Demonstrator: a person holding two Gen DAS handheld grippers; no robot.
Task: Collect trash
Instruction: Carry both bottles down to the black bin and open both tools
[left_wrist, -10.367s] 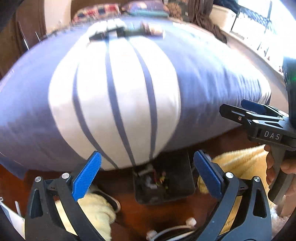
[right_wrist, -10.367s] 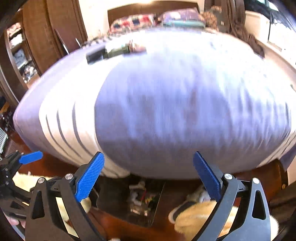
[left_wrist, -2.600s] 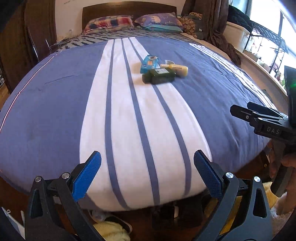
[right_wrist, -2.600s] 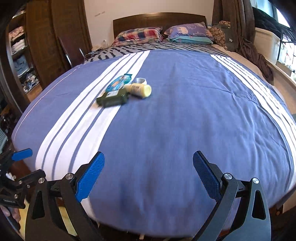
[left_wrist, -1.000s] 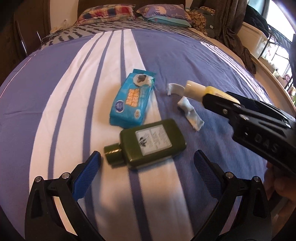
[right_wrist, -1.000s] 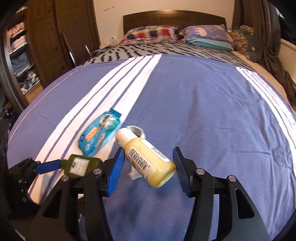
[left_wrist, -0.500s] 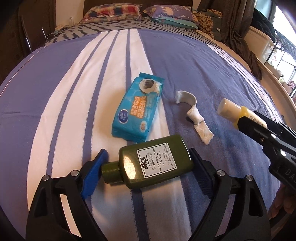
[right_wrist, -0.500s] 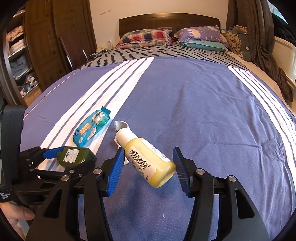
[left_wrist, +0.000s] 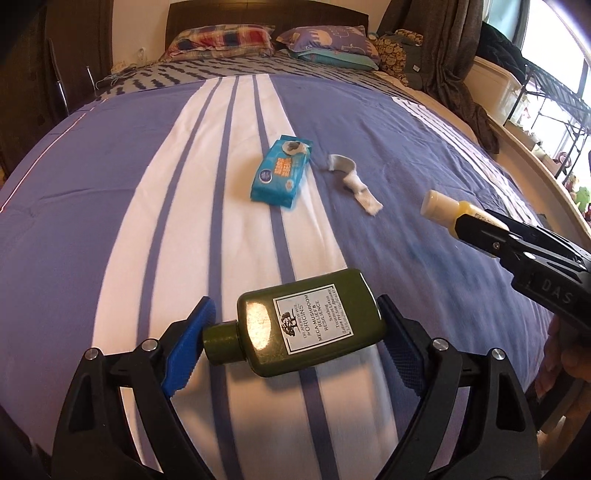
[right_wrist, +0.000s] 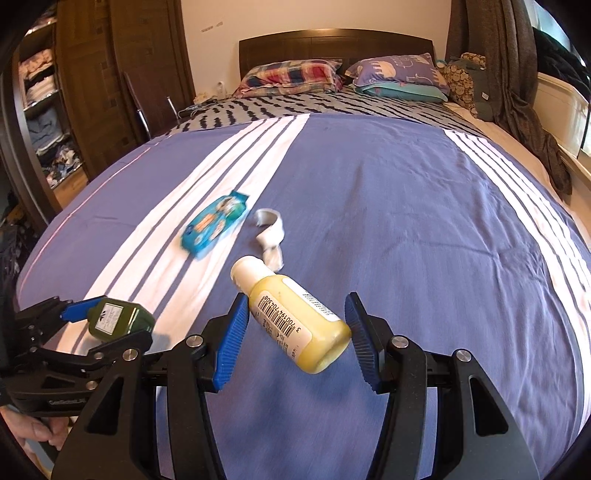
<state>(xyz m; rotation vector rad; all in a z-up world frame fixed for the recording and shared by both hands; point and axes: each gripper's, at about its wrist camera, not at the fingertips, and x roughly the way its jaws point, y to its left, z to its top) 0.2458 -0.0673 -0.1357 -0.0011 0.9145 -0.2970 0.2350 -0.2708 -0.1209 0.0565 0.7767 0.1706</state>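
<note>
Green bottle (left_wrist: 308, 321) gripped by left claw (left_wrist: 295, 339), yellow bottle (right_wrist: 297, 321) by right claw (right_wrist: 295, 336).

Both cameras sit just behind their grippers, looking forward and downward over the bed (left_wrist: 110, 184) toward the headboard (right_wrist: 332, 40). The left view looks from nearer the bed's left side. Both share the blue packet (left_wrist: 280, 177) and pillows (right_wrist: 288, 75); each shows the other gripper.

The bedspread (left_wrist: 369, 122) is blue-violet with a broad white band crossed by thin blue stripes, and near the headboard lies a grey sheet (right_wrist: 332, 101) with dark dashes. A dark green bottle (left_wrist: 308, 323) bears a white label; the other bottle (right_wrist: 295, 319) is pale yellow with a white cap. At frame centre a turquoise wipes pack (left_wrist: 280, 177) carries orange print, and the gripper pads (right_wrist: 232, 343) are bright blue.
</note>
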